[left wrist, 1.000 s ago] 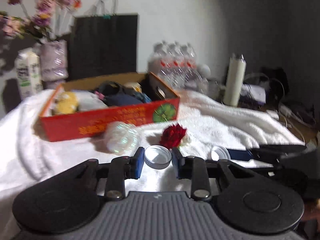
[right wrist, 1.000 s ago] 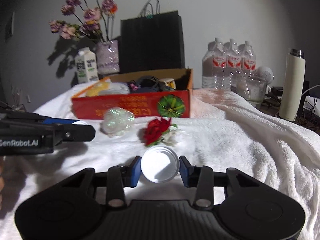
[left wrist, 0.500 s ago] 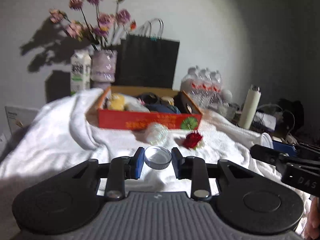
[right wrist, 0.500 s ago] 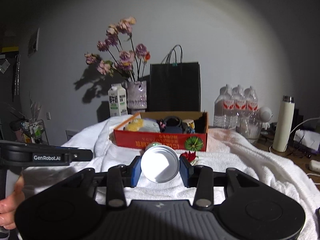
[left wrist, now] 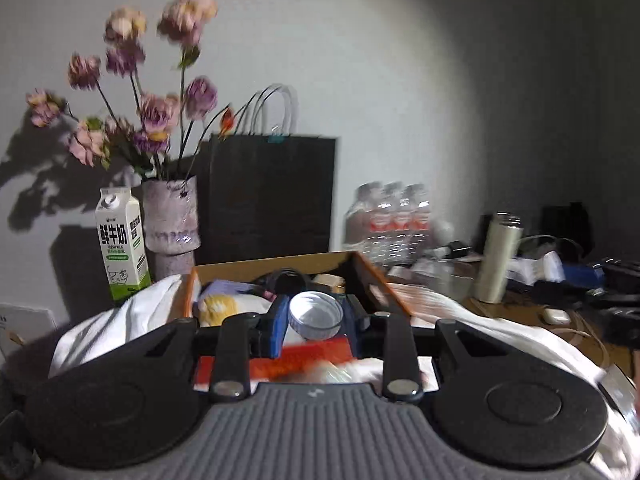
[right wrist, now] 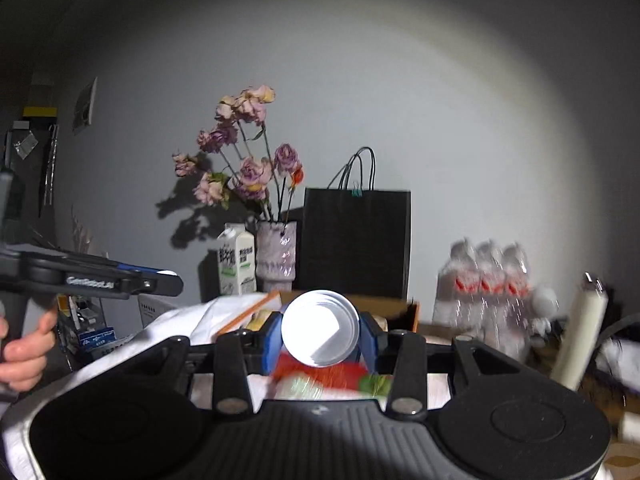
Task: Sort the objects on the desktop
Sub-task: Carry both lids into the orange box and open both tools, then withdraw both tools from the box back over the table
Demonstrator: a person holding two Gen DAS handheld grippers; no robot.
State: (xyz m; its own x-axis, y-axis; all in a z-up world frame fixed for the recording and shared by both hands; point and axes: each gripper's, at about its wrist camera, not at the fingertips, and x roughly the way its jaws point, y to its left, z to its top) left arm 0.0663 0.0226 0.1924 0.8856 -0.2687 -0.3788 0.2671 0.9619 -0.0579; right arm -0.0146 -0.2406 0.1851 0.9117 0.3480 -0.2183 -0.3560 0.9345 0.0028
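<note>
White towelling (left wrist: 120, 320) covers the surface, and behind it a pale wall backs a vase of pink and purple flowers (left wrist: 170, 216), a milk carton (left wrist: 122, 248), a black paper bag (left wrist: 272, 196), a pack of water bottles (left wrist: 390, 220) and a cream flask (left wrist: 498, 258). An orange cardboard box (left wrist: 376, 280) full of mixed items sits on the towelling.

Seen from its own camera, the left claw (left wrist: 316, 318) pinches a small clear cap (left wrist: 316, 315) between its blue pads, in front of the box's open top. The cap's open mouth tilts up and toward the camera; it is round, so no long axis shows.

The right claw (right wrist: 320, 334) pinches a larger white lid (right wrist: 320, 334) by its rim, hollow side facing the camera, standing nearly on edge. It seems to hang near the box's front wall, though blur makes that hard to judge.

At the left of the right wrist view, a hand (right wrist: 24, 352) grips the left claw's handle.
</note>
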